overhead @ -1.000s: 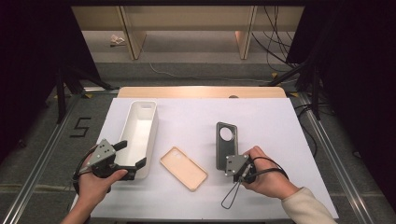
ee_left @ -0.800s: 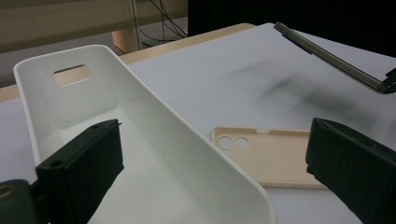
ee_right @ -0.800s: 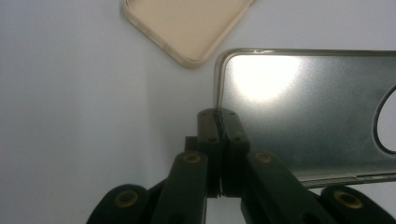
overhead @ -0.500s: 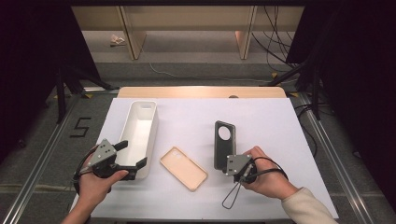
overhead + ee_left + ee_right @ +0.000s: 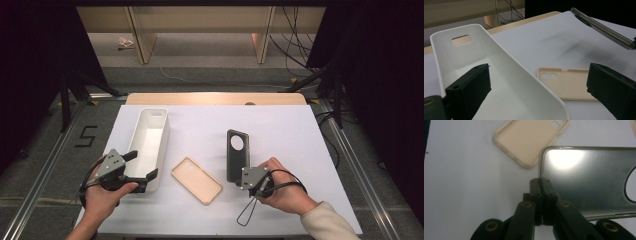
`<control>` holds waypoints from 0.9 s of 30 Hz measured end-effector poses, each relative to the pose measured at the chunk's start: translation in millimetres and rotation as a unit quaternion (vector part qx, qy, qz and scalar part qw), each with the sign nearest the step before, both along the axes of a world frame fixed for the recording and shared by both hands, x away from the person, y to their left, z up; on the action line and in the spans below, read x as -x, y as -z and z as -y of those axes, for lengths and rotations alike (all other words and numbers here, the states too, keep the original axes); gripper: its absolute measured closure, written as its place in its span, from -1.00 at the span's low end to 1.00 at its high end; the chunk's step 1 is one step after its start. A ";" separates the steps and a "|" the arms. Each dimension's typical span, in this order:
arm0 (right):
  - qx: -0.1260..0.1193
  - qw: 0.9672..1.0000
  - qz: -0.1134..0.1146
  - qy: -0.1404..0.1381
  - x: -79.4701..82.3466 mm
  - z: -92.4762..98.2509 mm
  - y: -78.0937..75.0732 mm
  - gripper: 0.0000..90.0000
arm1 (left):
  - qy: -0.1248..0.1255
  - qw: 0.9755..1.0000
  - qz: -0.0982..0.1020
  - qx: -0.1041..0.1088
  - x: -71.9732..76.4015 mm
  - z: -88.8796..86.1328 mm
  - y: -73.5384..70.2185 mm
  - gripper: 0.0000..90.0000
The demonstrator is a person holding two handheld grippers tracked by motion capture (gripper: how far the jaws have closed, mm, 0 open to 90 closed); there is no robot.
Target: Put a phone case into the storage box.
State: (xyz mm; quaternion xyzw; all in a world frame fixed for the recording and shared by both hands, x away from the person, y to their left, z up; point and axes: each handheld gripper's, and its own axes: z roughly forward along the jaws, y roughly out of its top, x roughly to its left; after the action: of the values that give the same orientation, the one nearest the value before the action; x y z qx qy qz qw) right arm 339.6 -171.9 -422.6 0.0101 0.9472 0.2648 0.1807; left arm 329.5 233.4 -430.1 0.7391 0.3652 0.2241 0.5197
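Just right of the tan case (image 5: 196,180), my right gripper (image 5: 239,178) pinches the dark phone case (image 5: 237,155) by its near edge.

My jaws meet hard on that thin rim, lifting the dark case off the white table (image 5: 290,135); it looks light, glossy, probably slippery and a bit flexible, so the edge beside a corner seems the surest hold. Left of the tan case, a matte, soft-looking shell, my left gripper (image 5: 141,166) gapes wide over the stiff white bin (image 5: 150,137).
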 end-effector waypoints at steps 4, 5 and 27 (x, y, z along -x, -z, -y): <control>-0.004 1.000 0.000 -0.004 0.7 -0.8 -1.0 0.99 | -0.002 1.000 0.002 0.001 -0.2 2.7 -2.2 -0.88; -0.006 1.000 0.002 -0.007 0.6 -1.1 -1.2 0.99 | 0.000 1.000 0.002 0.002 -0.4 4.1 -3.4 -0.88; -0.007 1.000 0.013 -0.017 3.8 -6.5 -4.9 0.99 | 0.045 0.999 -0.026 -0.002 -24.3 69.1 -37.3 -0.75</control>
State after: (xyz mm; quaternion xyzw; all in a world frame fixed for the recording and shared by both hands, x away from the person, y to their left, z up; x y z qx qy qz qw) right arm 335.8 -165.5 -417.7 -0.0080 0.9430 0.2745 0.1880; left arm 353.8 164.3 -392.8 0.7614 0.3449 0.1817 0.5180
